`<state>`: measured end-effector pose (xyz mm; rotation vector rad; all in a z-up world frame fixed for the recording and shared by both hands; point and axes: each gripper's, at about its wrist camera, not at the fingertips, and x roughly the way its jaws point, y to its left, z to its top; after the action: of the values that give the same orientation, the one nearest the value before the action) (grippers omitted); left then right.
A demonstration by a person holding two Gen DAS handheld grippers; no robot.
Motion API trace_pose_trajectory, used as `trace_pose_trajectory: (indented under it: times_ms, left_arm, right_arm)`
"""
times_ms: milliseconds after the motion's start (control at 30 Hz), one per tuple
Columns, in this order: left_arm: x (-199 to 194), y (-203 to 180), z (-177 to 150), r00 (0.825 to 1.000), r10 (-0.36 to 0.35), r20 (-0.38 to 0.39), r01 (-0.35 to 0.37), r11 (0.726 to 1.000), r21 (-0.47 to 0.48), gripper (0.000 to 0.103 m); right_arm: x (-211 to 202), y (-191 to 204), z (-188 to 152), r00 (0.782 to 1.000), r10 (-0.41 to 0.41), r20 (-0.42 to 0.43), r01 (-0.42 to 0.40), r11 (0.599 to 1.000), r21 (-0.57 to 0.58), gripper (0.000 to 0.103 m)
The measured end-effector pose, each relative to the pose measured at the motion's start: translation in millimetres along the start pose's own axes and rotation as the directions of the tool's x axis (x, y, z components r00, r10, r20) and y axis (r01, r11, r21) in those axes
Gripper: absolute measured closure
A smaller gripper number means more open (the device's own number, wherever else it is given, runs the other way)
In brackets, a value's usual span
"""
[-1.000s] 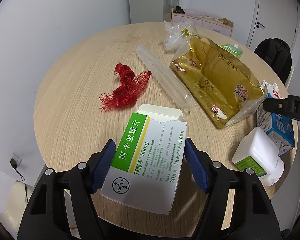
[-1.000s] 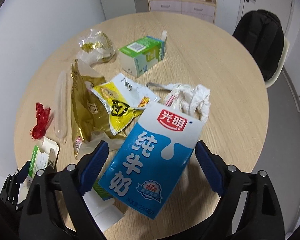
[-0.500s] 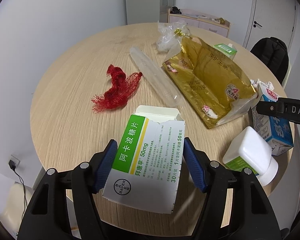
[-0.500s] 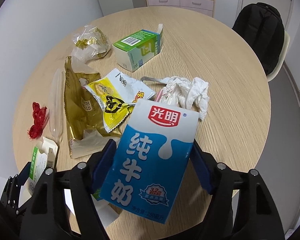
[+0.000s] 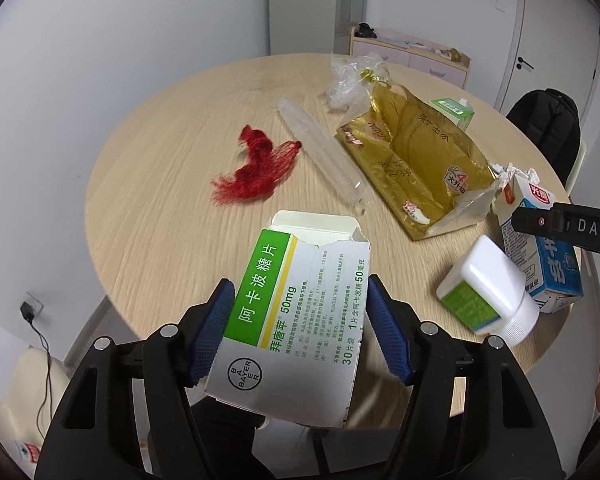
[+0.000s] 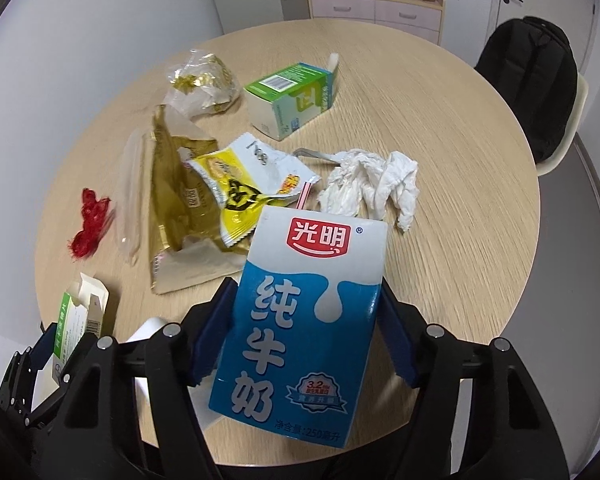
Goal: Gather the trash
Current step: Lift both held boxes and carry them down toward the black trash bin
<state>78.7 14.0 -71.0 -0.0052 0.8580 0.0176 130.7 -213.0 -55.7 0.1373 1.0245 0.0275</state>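
Observation:
My left gripper (image 5: 300, 320) is shut on a green and white medicine box (image 5: 296, 320) and holds it above the near edge of the round wooden table (image 5: 160, 220). My right gripper (image 6: 306, 328) is shut on a blue and white milk carton (image 6: 300, 320) and holds it over the table's near edge. The carton also shows in the left wrist view (image 5: 540, 256), and the medicine box in the right wrist view (image 6: 76, 320). A white bottle (image 5: 488, 292) lies on its side between them.
On the table lie a red net (image 5: 256, 170), a clear plastic tube (image 5: 324, 156), a gold bag (image 5: 416, 160), a crumpled clear wrapper (image 6: 200, 84), a green box (image 6: 292, 98), a yellow snack wrapper (image 6: 244, 184) and crumpled white tissue (image 6: 368, 184). A chair with a black backpack (image 6: 528, 80) stands at the right.
Both grippers have closed on their boxes and lifted them back toward me; the table looks farther away. The white bottle has not moved.

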Motion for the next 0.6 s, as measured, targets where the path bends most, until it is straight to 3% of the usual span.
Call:
trace_pose_trajectory:
  times_ms: [267,600]
  left_arm:
    - [-35.9,0.4,-19.9,0.999,0.005,0.048,-0.003,1.0,-0.031,0.038]
    - [-86.6,-12.1,-55.3,0.995,-0.009,0.097,0.013,0.999,-0.043,0.038]
  right_arm:
    - [-28.4,-1.4,-18.9,0.999,0.005,0.054,-0.003,0.999,-0.032,0.038]
    - [-80.1,-15.2,-81.5,0.989,0.022,0.147,-0.008,0.996,-0.093,0.038]
